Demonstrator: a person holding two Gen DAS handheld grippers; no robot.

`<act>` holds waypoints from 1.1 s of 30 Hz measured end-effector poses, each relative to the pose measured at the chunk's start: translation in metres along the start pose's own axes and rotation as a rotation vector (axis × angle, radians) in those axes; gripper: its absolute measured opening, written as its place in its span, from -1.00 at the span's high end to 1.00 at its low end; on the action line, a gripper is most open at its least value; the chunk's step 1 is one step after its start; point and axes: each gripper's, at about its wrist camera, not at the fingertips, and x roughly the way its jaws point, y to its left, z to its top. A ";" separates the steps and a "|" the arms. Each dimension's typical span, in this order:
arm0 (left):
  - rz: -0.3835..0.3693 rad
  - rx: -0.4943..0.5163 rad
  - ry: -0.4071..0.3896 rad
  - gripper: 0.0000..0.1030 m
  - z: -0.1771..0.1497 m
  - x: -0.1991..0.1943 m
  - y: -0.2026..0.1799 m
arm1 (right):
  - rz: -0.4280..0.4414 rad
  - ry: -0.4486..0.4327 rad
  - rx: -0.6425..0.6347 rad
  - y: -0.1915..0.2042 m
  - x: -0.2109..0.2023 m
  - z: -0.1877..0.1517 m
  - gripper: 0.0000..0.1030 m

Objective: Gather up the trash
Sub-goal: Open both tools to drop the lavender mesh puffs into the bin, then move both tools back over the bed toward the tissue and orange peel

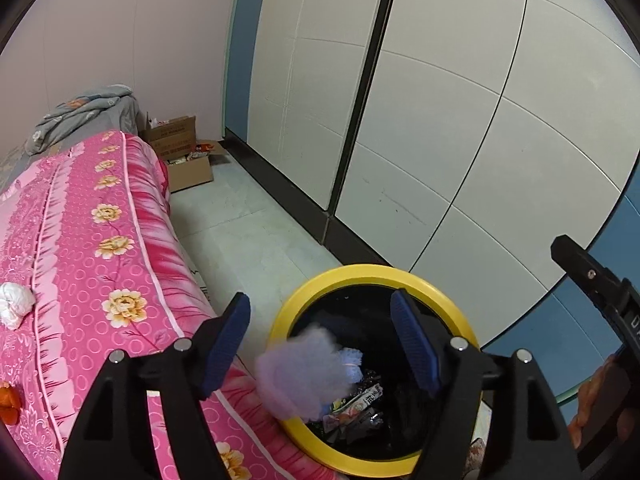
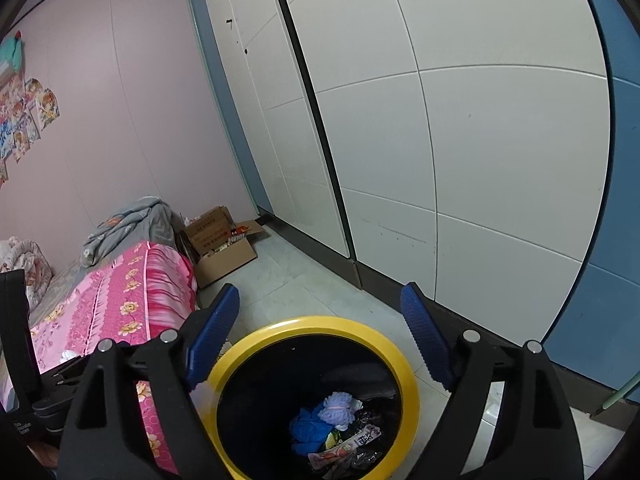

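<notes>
Beside the pink bed (image 1: 100, 240), both tongs (image 1: 320, 344) (image 2: 320, 340) are hanging wide over the bin (image 2: 400, 344); a tissue wad (image 1: 16, 300) is lying far left, nearer the left tongs.

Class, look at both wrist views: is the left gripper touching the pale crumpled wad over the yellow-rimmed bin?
Apart. In the left wrist view the left gripper stands open, and the blurred wad sits between the fingers with clear space at each pad.

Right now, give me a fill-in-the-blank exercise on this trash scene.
1. The bin's rim is coloured ____.
2. A white crumpled tissue lies on the ____ bedspread.
3. The left gripper and the right gripper both have their jaws ____.
4. The cardboard box stands on the ____.

Missing: yellow; pink; open; floor
</notes>
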 end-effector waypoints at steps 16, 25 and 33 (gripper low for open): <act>0.055 -0.053 -0.090 -0.38 0.000 -0.067 0.030 | 0.078 -0.046 -0.013 0.015 -0.052 0.021 -0.57; 0.121 -0.091 -0.155 -0.41 -0.005 -0.118 0.069 | 0.207 -0.045 -0.064 0.056 -0.071 0.028 -0.64; 0.217 -0.137 -0.179 -0.41 -0.021 -0.154 0.118 | 0.375 -0.009 -0.138 0.111 -0.075 0.030 -0.65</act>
